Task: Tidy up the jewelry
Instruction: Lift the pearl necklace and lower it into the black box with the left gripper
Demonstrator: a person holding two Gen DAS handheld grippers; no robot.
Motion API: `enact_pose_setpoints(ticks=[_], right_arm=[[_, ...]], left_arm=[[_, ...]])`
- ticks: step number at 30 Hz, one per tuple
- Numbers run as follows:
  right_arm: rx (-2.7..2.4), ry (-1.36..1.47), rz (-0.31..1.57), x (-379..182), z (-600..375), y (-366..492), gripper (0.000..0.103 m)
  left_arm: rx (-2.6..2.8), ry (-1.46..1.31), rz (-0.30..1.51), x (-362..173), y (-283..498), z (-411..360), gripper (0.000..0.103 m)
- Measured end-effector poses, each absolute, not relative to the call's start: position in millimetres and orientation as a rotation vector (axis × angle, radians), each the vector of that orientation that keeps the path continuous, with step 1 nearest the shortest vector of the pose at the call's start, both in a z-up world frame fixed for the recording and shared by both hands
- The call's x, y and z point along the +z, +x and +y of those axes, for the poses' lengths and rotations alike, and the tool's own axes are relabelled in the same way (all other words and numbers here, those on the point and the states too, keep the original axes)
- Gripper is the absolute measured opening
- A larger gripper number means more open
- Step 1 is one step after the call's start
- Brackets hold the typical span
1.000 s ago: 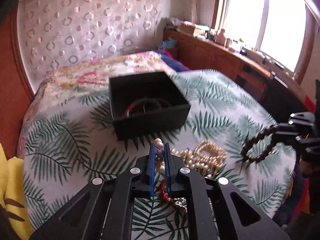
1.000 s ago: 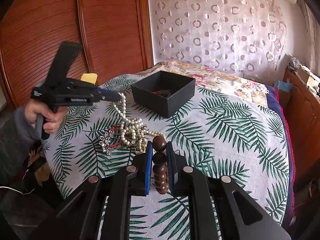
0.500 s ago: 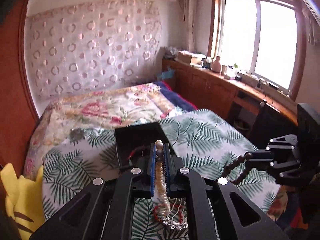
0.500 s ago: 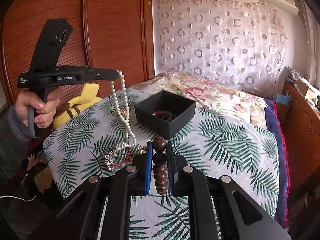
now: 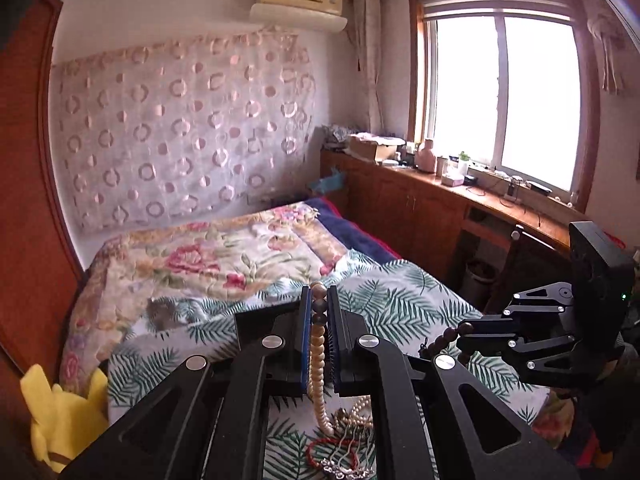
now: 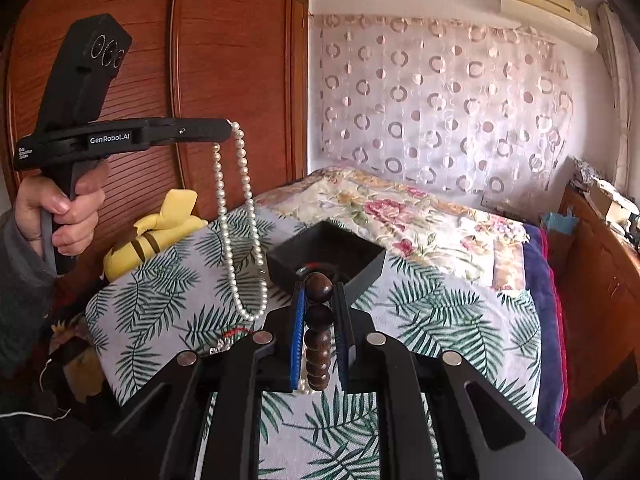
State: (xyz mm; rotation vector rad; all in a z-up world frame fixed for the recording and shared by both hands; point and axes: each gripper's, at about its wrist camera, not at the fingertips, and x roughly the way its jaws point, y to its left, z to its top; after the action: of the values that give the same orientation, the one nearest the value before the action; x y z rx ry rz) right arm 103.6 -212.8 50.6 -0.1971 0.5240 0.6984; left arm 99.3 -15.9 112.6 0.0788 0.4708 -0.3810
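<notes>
My left gripper [image 5: 319, 300] is shut on a white pearl necklace [image 5: 318, 364] and holds it high; in the right wrist view the strand [image 6: 240, 220] hangs in a long loop from the left gripper [image 6: 229, 127] above the leaf-print cloth. My right gripper [image 6: 319, 292] is shut on a dark brown wooden bead bracelet [image 6: 318, 340], raised above the cloth; it also shows in the left wrist view [image 5: 460, 330]. An open black box [image 6: 326, 250] with a red and dark band inside sits just beyond the right gripper. Red cord and silver jewelry [image 5: 340, 460] lie on the cloth below.
The leaf-print cloth [image 6: 440, 320] covers the near end of a bed with a floral quilt [image 6: 400, 208]. A yellow plush toy [image 6: 160, 228] lies at the left edge. A wooden wardrobe [image 6: 224, 60] stands left; a wooden counter [image 5: 460, 208] runs under the window.
Both grippers have risen. The left one has lifted the pearl necklace off the pile until it hangs free. The right one still holds the brown bracelet, now higher.
</notes>
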Motion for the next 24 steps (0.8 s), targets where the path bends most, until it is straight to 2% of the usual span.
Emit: enact_pose_setpoints(ticks=[16, 24], right_arm=[[0.662, -0.225, 0.472, 86.3, -193.2, 147.9, 0.015], [0.651, -0.245, 0.484, 86.4, -175.3, 175.8, 0.015]], left_arm=[[-0.326, 0.093, 0.43, 152.3, 146.7, -20.3, 0.006], [-0.297, 0.083, 0.469, 141.0, 183.4, -17.8, 0.007]])
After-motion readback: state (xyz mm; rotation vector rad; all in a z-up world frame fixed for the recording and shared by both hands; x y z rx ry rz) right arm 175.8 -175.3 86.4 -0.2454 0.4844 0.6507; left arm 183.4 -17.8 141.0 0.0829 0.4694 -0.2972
